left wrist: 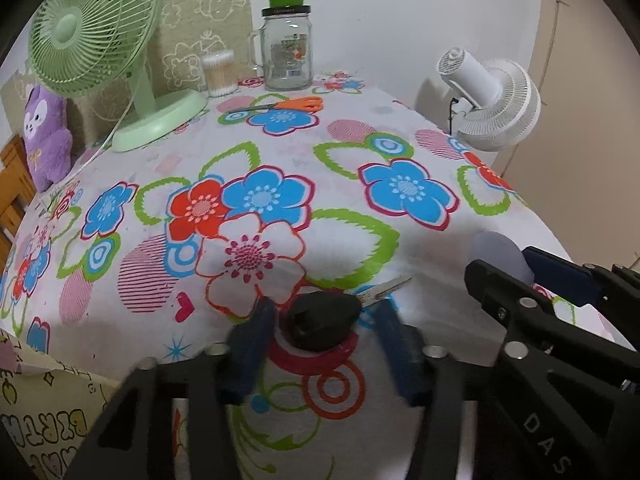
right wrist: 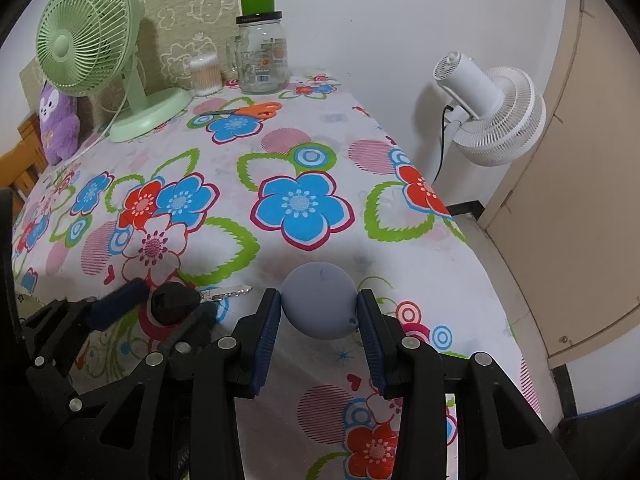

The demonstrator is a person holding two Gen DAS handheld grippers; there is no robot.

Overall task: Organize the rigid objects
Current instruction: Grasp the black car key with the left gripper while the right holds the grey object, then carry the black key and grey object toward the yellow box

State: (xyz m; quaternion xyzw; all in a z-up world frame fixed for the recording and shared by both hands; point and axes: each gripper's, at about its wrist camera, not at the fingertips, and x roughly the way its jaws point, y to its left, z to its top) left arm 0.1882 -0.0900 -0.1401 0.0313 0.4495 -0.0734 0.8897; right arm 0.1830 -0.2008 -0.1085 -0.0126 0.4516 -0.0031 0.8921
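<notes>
A black-headed key [left wrist: 320,320] with a silver blade lies on the flowered tablecloth [left wrist: 360,140] between my left gripper's [left wrist: 324,316] blue pads. The pads stand on either side of the head with small gaps, so the gripper is open around it. The key also shows in the right wrist view [right wrist: 176,300]. My right gripper [right wrist: 318,304] is shut on a round grey-lilac case [right wrist: 318,304], its pads pressing both sides. That case shows in the left wrist view [left wrist: 498,254] at the right.
At the back stand a green desk fan [left wrist: 100,40], a cotton-swab tub [left wrist: 218,72] and a glass jar mug [left wrist: 287,48] with a green cup on top. Orange scissors [left wrist: 288,105] lie in front. A white fan [right wrist: 492,116] stands off the table's right edge. A purple plush [left wrist: 44,136] sits left.
</notes>
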